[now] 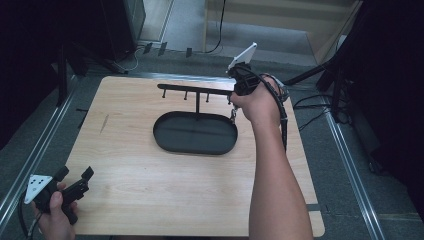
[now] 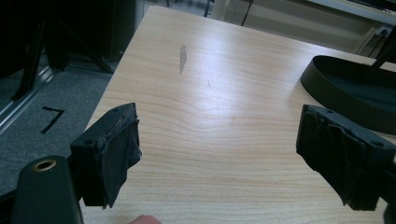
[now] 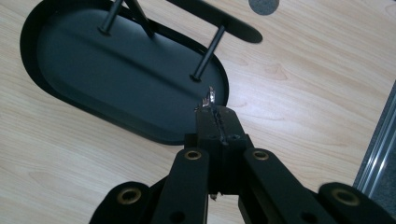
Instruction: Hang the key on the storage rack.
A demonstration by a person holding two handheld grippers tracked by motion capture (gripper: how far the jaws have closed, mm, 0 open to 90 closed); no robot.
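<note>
A: Table (image 1: 150, 200) first. Pale wood-grain top, rounded corners, one grey smear near the far-left edge.

B: Noted. Next largest?

A: Black metal stand (image 1: 196, 131): a flat oval tray base with a low rim, matte finish, near the middle toward the far edge. A thin post rises from it to a horizontal bar (image 1: 195, 91) with short pegs hanging down.

B: Arms?

A: Right forearm reaches from the near edge across the table's right side, wrist bent inward. The right gripper (image 3: 214, 108) sits at the bar's right end, above the tray's right rim. Jaws pressed together, pinching a small shiny metal piece (image 3: 210, 97), silvery and thin; I cannot tell exactly what it is. It hangs just beside the rightmost peg.

B: Left?

A: Left hand (image 1: 52, 207) low at the near-left corner, holding the left gripper (image 1: 75, 176) over the table edge, pointed toward the tray. Jaws wide apart, nothing between them; the pads (image 2: 122, 149) look wrapped in rough black tape.
</note>
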